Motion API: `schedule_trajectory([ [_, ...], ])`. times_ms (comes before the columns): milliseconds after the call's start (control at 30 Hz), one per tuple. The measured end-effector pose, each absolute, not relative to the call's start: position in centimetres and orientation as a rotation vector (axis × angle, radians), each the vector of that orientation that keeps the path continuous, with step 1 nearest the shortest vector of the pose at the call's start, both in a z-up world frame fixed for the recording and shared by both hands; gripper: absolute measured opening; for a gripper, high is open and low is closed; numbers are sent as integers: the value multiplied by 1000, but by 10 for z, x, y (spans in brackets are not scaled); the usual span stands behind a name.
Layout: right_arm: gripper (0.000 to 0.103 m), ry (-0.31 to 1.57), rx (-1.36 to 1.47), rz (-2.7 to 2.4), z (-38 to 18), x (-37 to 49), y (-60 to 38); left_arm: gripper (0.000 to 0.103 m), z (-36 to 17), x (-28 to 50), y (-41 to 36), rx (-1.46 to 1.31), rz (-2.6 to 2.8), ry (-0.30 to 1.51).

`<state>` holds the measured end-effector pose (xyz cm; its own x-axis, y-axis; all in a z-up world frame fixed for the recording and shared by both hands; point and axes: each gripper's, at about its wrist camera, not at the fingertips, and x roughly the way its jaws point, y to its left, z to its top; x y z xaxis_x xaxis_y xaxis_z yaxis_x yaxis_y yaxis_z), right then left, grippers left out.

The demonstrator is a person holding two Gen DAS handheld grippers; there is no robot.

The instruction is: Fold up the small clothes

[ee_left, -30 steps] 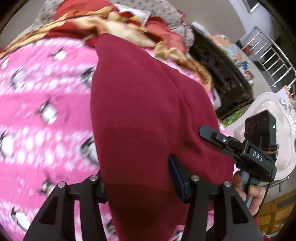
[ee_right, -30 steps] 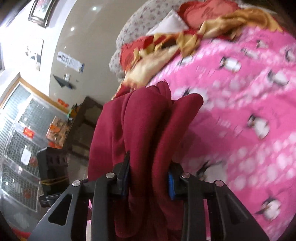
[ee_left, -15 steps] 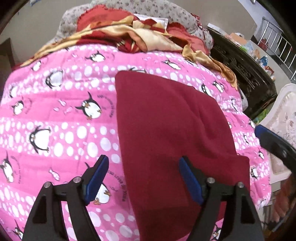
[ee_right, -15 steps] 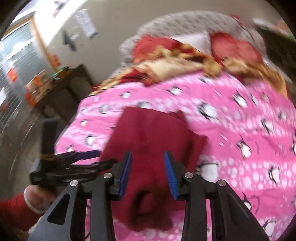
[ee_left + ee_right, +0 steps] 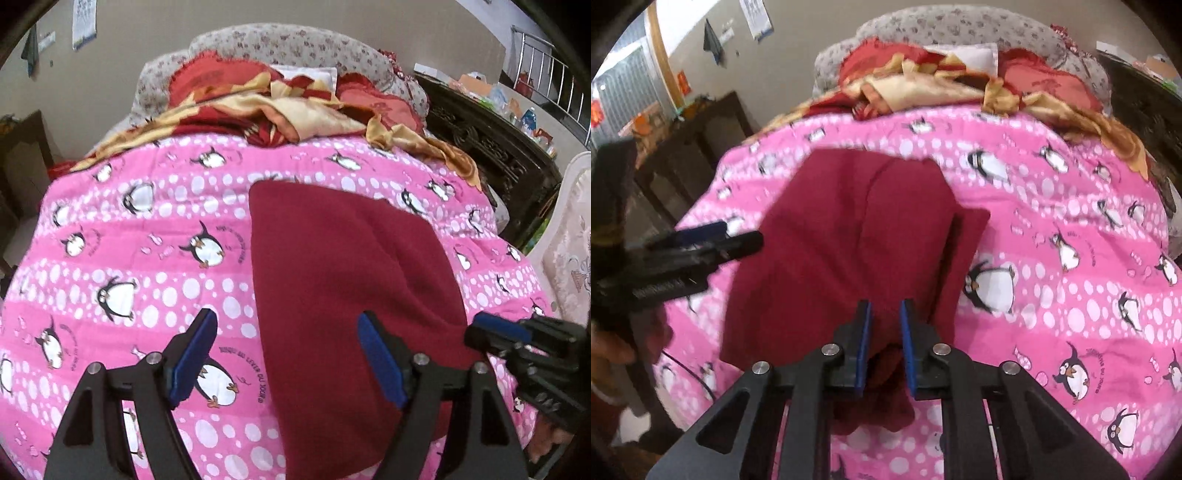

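Observation:
A dark red garment (image 5: 351,277) (image 5: 831,240) lies spread on the pink penguin blanket (image 5: 147,258) (image 5: 1071,258). Its near edge is bunched up. My left gripper (image 5: 286,356) hangs above the garment's near left edge, open wide, with nothing between its blue pads. From the right wrist it shows side-on as the left gripper (image 5: 731,236), beside the cloth's left edge. My right gripper (image 5: 885,339) is over the bunched near edge, its jaws closing to a narrow gap; the pads show no press on the cloth. The right gripper (image 5: 491,334) sits by the garment's near right corner.
Crumpled red and gold bedding (image 5: 295,110) and a grey floral headboard (image 5: 295,44) fill the far end of the bed. A dark carved cabinet (image 5: 498,155) and a white chair (image 5: 569,240) stand to the right. A dark table (image 5: 701,129) stands to the left.
The garment was held up between both grippers and now lies flat on the blanket. The left jaws opened and let go. Both grippers drew back, and the right jaws narrowed.

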<state>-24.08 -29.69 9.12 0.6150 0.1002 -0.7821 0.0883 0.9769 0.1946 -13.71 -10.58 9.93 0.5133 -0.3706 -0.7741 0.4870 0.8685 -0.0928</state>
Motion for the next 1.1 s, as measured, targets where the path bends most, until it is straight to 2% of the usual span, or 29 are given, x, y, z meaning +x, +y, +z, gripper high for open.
schedule_trajectory([
  [167, 45, 812, 235, -3, 123, -241, -296, 82, 112, -143, -105, 134, -453, 861],
  [533, 55, 786, 115, -58, 137, -222, -292, 82, 137, -162, -109, 120, -351, 793],
  [600, 61, 788, 122, -66, 135, -220, -294, 82, 139, -162, -109, 114, -347, 792],
  [1100, 64, 815, 196, -207, 125, -233, -287, 82, 134, -166, -114, 133, -446, 756],
])
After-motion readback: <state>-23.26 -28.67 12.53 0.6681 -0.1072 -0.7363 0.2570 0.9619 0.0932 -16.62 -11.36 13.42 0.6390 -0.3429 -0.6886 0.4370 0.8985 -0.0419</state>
